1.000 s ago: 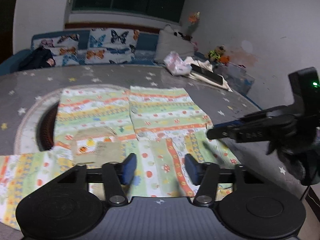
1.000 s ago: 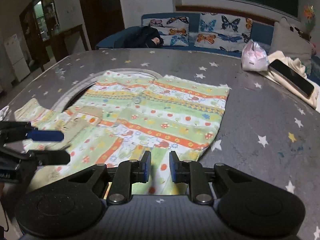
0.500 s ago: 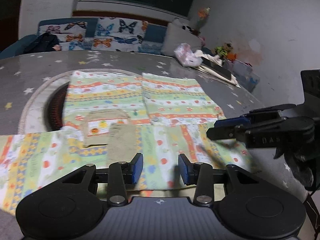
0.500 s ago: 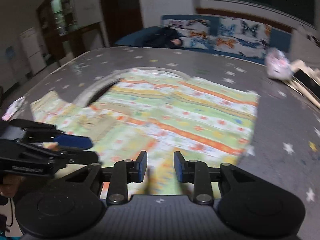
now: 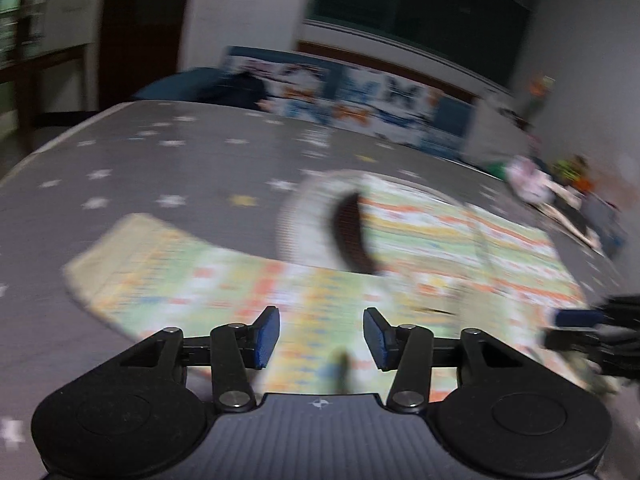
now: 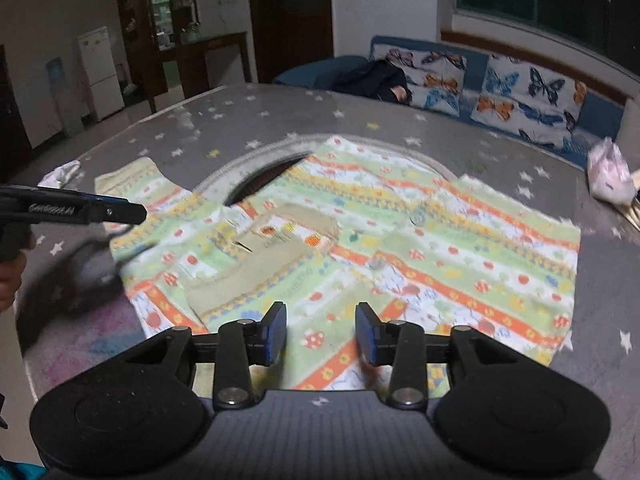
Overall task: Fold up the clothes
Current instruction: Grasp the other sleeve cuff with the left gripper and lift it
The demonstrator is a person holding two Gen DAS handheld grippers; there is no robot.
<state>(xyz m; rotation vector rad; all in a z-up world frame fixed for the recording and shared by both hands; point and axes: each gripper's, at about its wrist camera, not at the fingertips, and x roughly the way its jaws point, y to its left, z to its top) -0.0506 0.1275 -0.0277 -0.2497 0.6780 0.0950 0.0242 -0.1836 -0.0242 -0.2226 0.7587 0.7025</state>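
Right wrist view: right gripper (image 6: pixel 321 332), 2 blue-padded fingers (image 6: pixel 276 330) parted wide, nothing held, hovering above the near hem of the garment (image 6: pixel 360 240). Garment: 1 child's top, green, white and orange stripes with small printed motifs, laid flat and front-up on the table (image 6: pixel 208 120); 1 beige chest pocket (image 6: pixel 264 256) near its middle; 1 sleeve (image 6: pixel 136 188) stretched toward the left. Table: round, grey cover with white and yellow stars, 1 circular seam with a dark gap (image 6: pixel 260 180) partly under the top's upper edge. Left gripper (image 6: pixel 120 213): enters from the left edge, over the sleeve end, seen side-on here. Left wrist view (motion-blurred): left gripper (image 5: pixel 322 336), 2 blue pads spread wide, empty, above the sleeve and lower body of the garment (image 5: pixel 400 264); right gripper (image 5: pixel 576 324) at the right edge, over the hem. Outward: 1 small white cloth (image 6: pixel 60 172) on the table's left rim; 1 pink-white bag (image 6: pixel 608 172) at the table's right; 1 blue sofa (image 6: pixel 312 76) behind, carrying butterfly-print cushions (image 6: pixel 528 96) and 1 dark bundle (image 6: pixel 376 80); 1 white fridge (image 6: pixel 100 72) in the far left room.
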